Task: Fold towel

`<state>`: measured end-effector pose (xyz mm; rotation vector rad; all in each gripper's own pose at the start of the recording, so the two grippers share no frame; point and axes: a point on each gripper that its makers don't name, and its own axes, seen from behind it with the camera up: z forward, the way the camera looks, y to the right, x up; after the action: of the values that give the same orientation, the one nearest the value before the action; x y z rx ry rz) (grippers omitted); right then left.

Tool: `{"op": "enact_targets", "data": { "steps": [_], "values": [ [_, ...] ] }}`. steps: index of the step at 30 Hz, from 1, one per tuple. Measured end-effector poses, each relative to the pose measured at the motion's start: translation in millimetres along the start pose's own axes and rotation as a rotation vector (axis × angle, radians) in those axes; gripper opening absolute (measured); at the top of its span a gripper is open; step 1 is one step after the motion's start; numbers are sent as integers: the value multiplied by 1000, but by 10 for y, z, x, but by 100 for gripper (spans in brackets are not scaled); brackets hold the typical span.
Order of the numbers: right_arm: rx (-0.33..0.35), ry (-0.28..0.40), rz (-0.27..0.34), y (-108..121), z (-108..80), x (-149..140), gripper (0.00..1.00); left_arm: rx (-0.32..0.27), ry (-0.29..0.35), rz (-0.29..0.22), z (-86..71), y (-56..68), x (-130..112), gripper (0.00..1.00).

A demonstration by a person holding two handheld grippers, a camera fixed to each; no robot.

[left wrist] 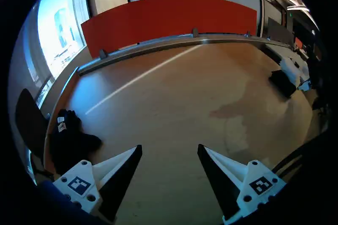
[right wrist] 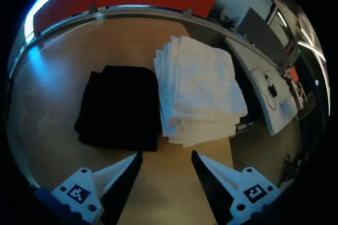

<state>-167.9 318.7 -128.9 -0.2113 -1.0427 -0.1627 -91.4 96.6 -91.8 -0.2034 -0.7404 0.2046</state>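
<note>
Currently two grippers, both empty. Left gripper: fingers wide apart, nothing between them, angled down over bare wood of the desk, not touching it as far as I can tell. Right gripper: fingers also apart, gripping nothing, pointing down at the gap between two folded stacks, tips just short of their near edges.

Stacks, counted: one black towel stack and one white towel stack, side by side. The white one is taller, with many layers, and sits at the desk's right edge. The black one is on its left, further in from the edge.

In the left gripper view both stacks sit far off by the desk's right edge, and one crumpled black cloth lies at the desk's left edge, well apart from them.

One red divider panel runs along the desk's far edge. One second, pale desk with cables stands past the right edge.
</note>
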Motion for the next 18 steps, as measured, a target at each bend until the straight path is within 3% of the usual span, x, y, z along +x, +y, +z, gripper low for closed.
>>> {"op": "enact_targets", "data": {
  "steps": [12, 18],
  "values": [
    [8, 46, -1, -99, -117, 115, 93, -1, 15, -7, -26, -33, 10, 98],
    [25, 108, 9, -199, -233, 281, 93, -2, 23, -14, -34, -54, 28, 97]
  ]
}}
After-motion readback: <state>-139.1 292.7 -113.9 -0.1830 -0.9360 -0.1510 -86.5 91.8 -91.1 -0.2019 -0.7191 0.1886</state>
